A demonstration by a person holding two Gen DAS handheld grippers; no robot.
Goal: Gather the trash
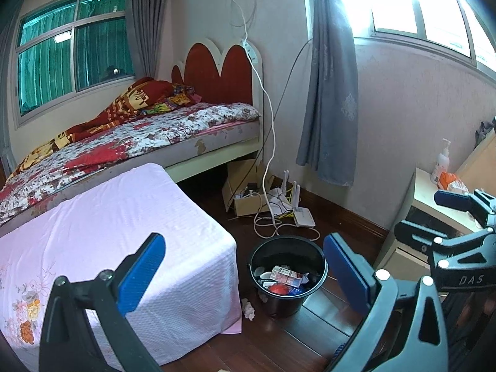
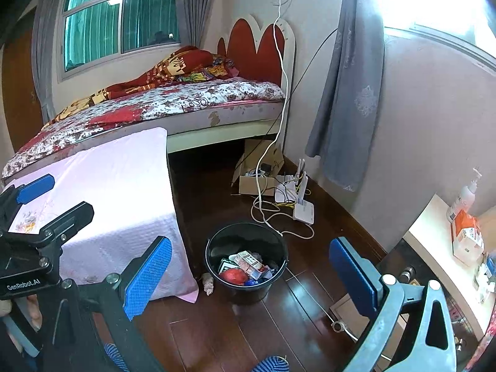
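Both grippers hang wide open and empty above a dark wooden floor (image 2: 217, 325), the left gripper (image 1: 245, 276) and the right gripper (image 2: 251, 276) each framing the black bucket (image 2: 246, 288) between blue pads. The bucket, the landmark here, already holds a milk-style carton (image 2: 248, 260), a red wad and other scraps. Touching or just beside the bucket's left base, against the hem of the pink cloth (image 1: 124, 217) that drapes a low block, lies a crumpled tissue (image 1: 248, 308), apparently the nearest loose trash. A metal fitting (image 2: 338, 325) on a thin cord lies on the floor to the bucket's right. Behind the bucket, white cables (image 1: 272, 226) loop close to its rim, running to a white router (image 1: 303, 217) and an open cardboard box (image 1: 245, 192); farther back stands the bed (image 1: 139, 136) with its red headboard. Right of the bucket, a pale cabinet (image 2: 434, 248) carries a pump bottle (image 2: 465, 195) and an orange packet (image 2: 465, 232). The risks, as judged: a finger reaching for the tissue could pinch the cloth hem and drag it, or nudge and tip the light bucket; a sweep behind could snag the cables and pull the router; soft tissue may tear or slip from a shallow pinch.
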